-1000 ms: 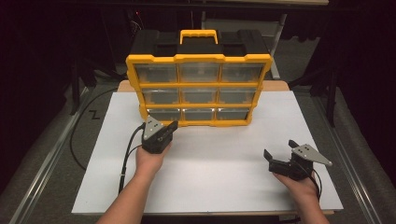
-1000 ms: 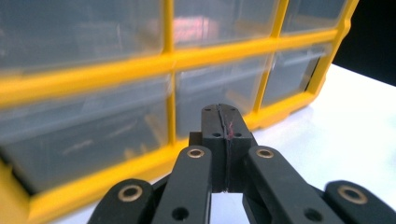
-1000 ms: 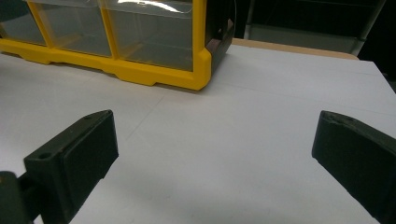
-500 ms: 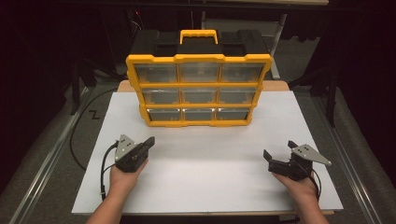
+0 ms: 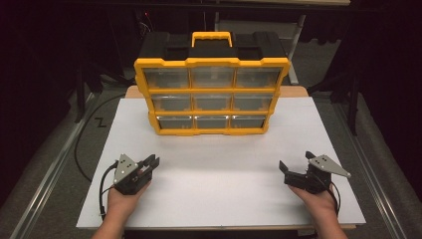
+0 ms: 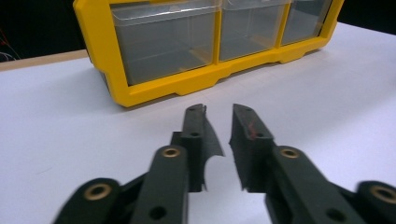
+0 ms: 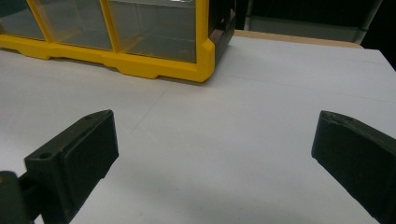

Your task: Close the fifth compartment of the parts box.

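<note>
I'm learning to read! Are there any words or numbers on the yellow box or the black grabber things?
No words or numbers can be read anywhere.
Yellow drawer box: no label to read on its frame or clear drawers.
Left gripper and right gripper: no print to read.
Floor mark: looks a bit like "Z", but it is too small to tell.

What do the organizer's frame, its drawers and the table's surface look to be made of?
Frame: moulded yellow plastic, smooth with a slight sheen, rounded edges. Drawers: clear, slightly smoky plastic; you can see through them. Table surface: matte white sheet, possibly board or laminate, laid over a wood-coloured edge at the back.
</note>
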Tool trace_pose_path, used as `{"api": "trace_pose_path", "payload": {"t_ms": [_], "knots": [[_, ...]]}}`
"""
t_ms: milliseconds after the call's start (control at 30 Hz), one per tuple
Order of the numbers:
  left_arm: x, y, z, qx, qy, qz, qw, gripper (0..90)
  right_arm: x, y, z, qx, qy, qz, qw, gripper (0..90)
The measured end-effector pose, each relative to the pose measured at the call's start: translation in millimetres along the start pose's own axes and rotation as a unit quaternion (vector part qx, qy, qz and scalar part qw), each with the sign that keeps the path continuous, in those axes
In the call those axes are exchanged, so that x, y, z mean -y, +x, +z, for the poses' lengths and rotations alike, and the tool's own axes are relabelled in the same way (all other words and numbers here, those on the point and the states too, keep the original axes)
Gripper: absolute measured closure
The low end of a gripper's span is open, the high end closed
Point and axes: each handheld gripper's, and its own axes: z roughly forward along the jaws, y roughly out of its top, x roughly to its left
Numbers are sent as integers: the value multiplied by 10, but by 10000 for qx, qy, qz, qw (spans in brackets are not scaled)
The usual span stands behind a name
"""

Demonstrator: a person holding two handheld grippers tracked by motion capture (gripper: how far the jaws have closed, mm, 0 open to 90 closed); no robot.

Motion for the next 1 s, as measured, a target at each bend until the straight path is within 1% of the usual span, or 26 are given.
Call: {"api": "trace_pose_path", "payload": {"t_ms": [33,100,133,200,233,267,300,333,433,467,500,533,567,600,633,667,700,733,767,867,1000], "knots": [[-1,0,-2,-24,-7,-12,10000,671,1,-4,3,-2,3,-7,10000,19],[-3,10,0,-89,8,-25,10000,572,5,-7,11,-9,22,0,10000,20],[0,17,4,-94,29,-49,9999,572,5,-7,11,-9,22,0,10000,20],[4,23,8,-128,91,-41,9999,539,7,-5,10,-13,31,-13,10000,19],[4,22,6,-163,101,-18,9998,512,6,-3,7,-15,29,-19,10000,20],[5,25,2,-155,94,-23,9998,489,4,2,2,-18,24,-19,10000,19],[3,26,-1,-167,93,-41,9998,432,-1,6,-1,-21,7,-48,10000,20],[2,26,-2,-189,83,-53,9998,432,-1,6,-1,-21,7,-48,10000,20],[1,30,0,-168,97,-78,9998,347,-5,11,2,-32,11,-80,10000,21],[-2,34,0,-128,109,-69,9998,305,-6,15,6,-32,12,-95,9999,21],[-2,34,0,-128,109,-69,9998,282,-6,15,6,-32,12,-95,9999,21],[-5,35,2,-114,111,-81,9998,282,-8,18,6,-37,10,-102,9999,20],[-19,37,8,-161,149,-76,9997,206,-10,25,6,-39,6,-107,9999,20],[-19,37,8,-161,149,-76,9997,159,-10,25,6,-39,6,-107,9999,20],[-26,40,11,-177,173,-72,9997,159,-10,26,6,-39,7,-120,9999,21],[-34,43,22,-230,203,-66,9995,125,-10,27,7,-38,7,-125,9999,21],[-40,44,33,-265,244,-67,9993,52,-11,27,7,-43,10,-126,9999,21],[-44,45,40,-343,273,-61,9990,0,-11,26,8,-42,11,-126,9999,21],[-48,44,35,-486,245,-65,9985,0,-11,26,10,-39,11,-128,9999,21],[-50,53,28,-445,209,-97,9987,0,-11,27,10,-47,10,-145,9999,21],[-40,45,42,-410,278,-47,9988,0,-12,27,9,-51,8,-147,9999,21]]}}
